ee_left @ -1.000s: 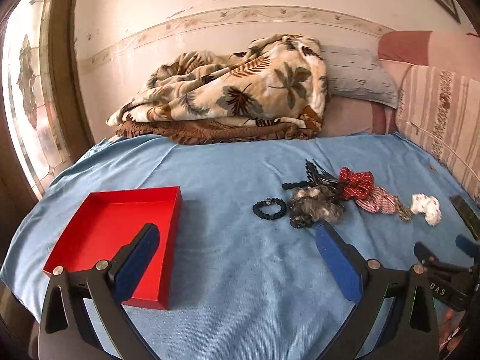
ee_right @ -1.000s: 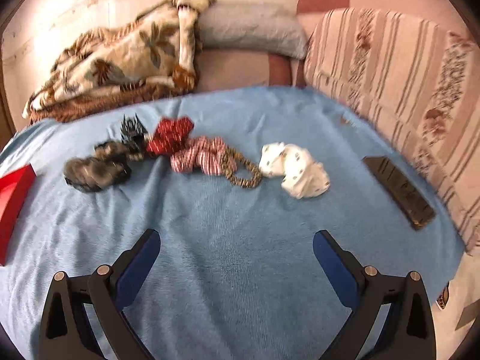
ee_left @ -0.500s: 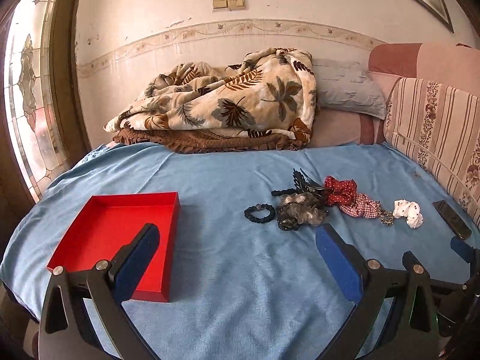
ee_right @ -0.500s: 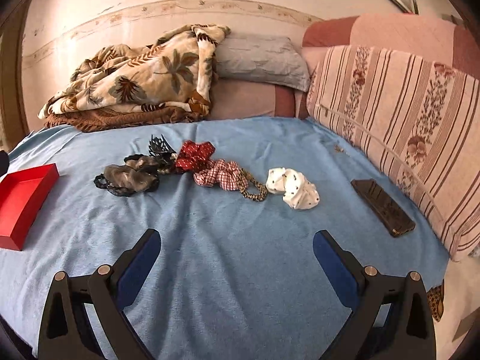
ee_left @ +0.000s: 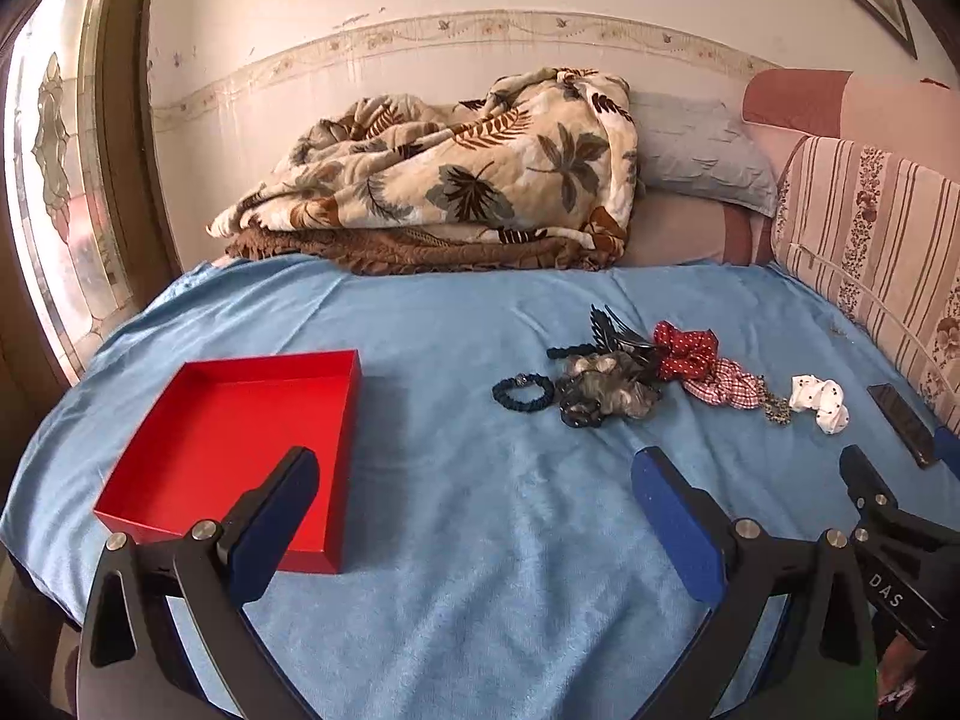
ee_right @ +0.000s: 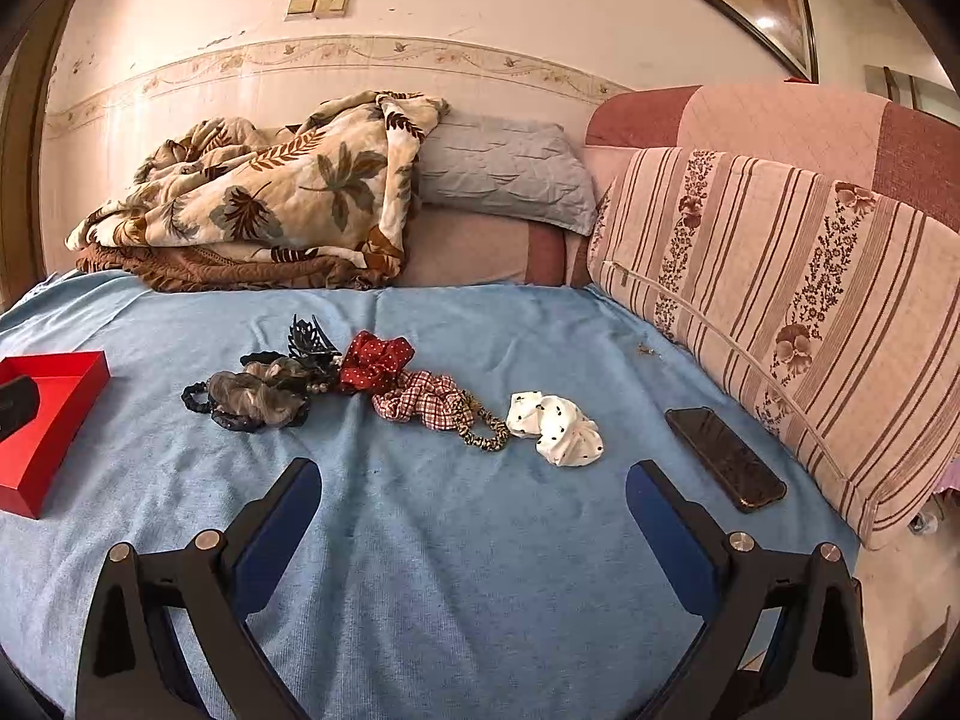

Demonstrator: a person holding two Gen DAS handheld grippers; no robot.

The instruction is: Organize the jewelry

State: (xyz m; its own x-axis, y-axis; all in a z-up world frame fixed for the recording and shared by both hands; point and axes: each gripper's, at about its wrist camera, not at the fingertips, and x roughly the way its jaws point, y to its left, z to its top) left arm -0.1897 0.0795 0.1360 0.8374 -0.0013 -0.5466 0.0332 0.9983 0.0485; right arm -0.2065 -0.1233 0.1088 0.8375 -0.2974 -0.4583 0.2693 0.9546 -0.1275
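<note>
Left wrist view: red box (ee_left: pixel 240 420) sits empty, ready for the hair ties (ee_left: pixel 606 384) piled well to its right. Left claw (ee_left: pixel 474 516) and right claw (ee_right: pixel 474 522) – both spread wide, holding nothing – hang above the bed.

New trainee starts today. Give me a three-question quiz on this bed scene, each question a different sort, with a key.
1. True or false: the red tray already holds a scrunchie.
2. Multiple choice: which item lies nearest the black phone? A) white dotted scrunchie B) black hair claw C) navy hair tie
3. Fill in: both the left gripper and the right gripper are ____ and hold nothing.

Key: 1 false; 2 A; 3 open.
</note>
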